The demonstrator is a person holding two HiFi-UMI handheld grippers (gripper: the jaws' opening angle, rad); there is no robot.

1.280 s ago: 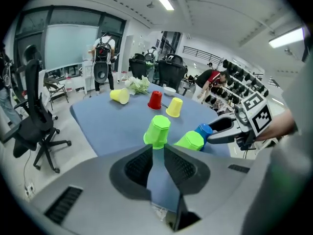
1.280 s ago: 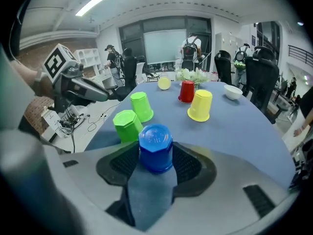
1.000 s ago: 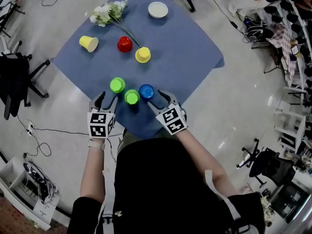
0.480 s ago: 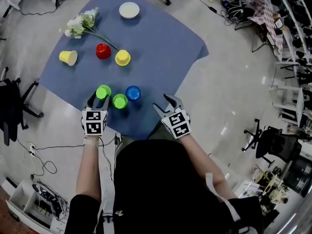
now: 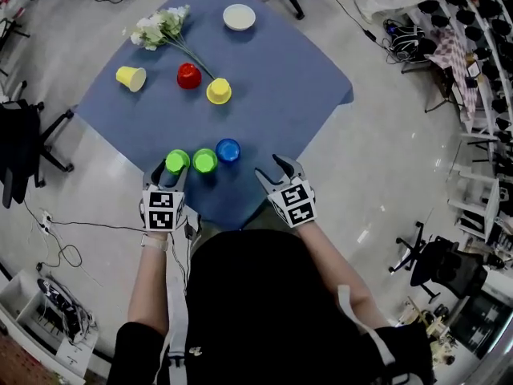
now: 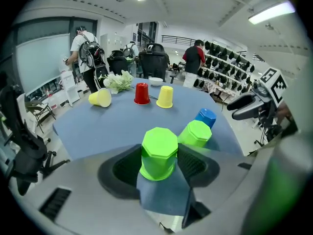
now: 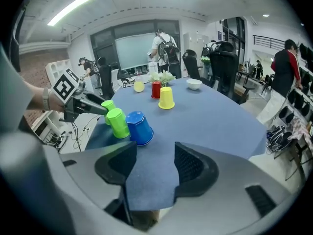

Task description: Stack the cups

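Three upturned cups stand in a row near the table's front edge: a light green cup point(image 5: 177, 160), a second green cup point(image 5: 205, 160) and a blue cup point(image 5: 228, 149). My left gripper point(image 5: 171, 173) is open, and the light green cup point(image 6: 159, 153) stands on the cloth between its jaws, close to both pads. My right gripper point(image 5: 271, 169) is open and empty, right of the blue cup point(image 7: 139, 128). Farther back are a red cup point(image 5: 188, 75), an upturned yellow cup point(image 5: 218, 91) and a yellow cup on its side point(image 5: 131, 77).
The table is covered by a blue cloth point(image 5: 280, 87). A bunch of white flowers point(image 5: 160, 29) and a white bowl point(image 5: 239, 16) lie at the far side. Office chairs, cables and people stand around the table.
My left gripper has moved forward around the light green cup, which now stands level with the other green cup. My right gripper has drawn back from the blue cup to the right.
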